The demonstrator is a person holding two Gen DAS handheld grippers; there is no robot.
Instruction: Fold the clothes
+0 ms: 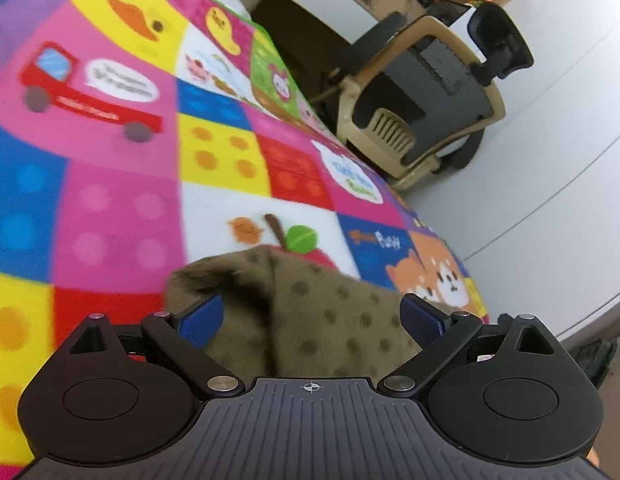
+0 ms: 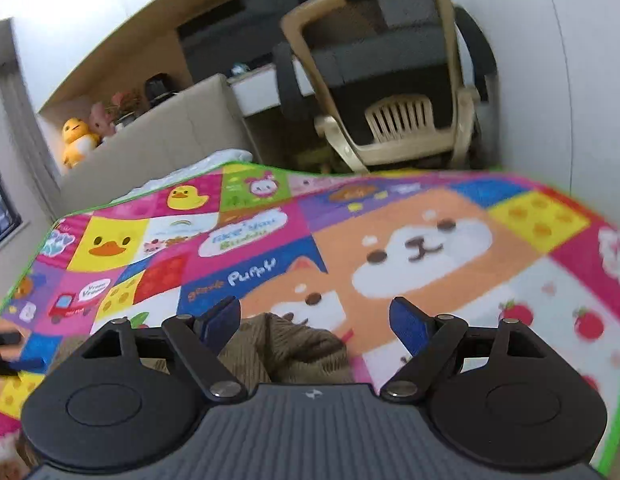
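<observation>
Brown dotted garment (image 1: pixel 310 312) lies bunched at bottom centre on the cartoon play mat (image 1: pixel 121 208), between the spread fingers of my left tool (image 1: pixel 312 314). My right tool (image 2: pixel 316 322) gapes too, its brown ribbed fabric (image 2: pixel 285 346) low between blue pads (image 2: pixel 408 326).

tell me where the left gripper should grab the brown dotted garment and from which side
Probably the raised folded edge of the brown dotted garment, which humps up off the play mat between the open fingers of the left gripper. Come straight forward and down from the near side, so the blue pads close across that ridge rather than on flat cloth.
</observation>
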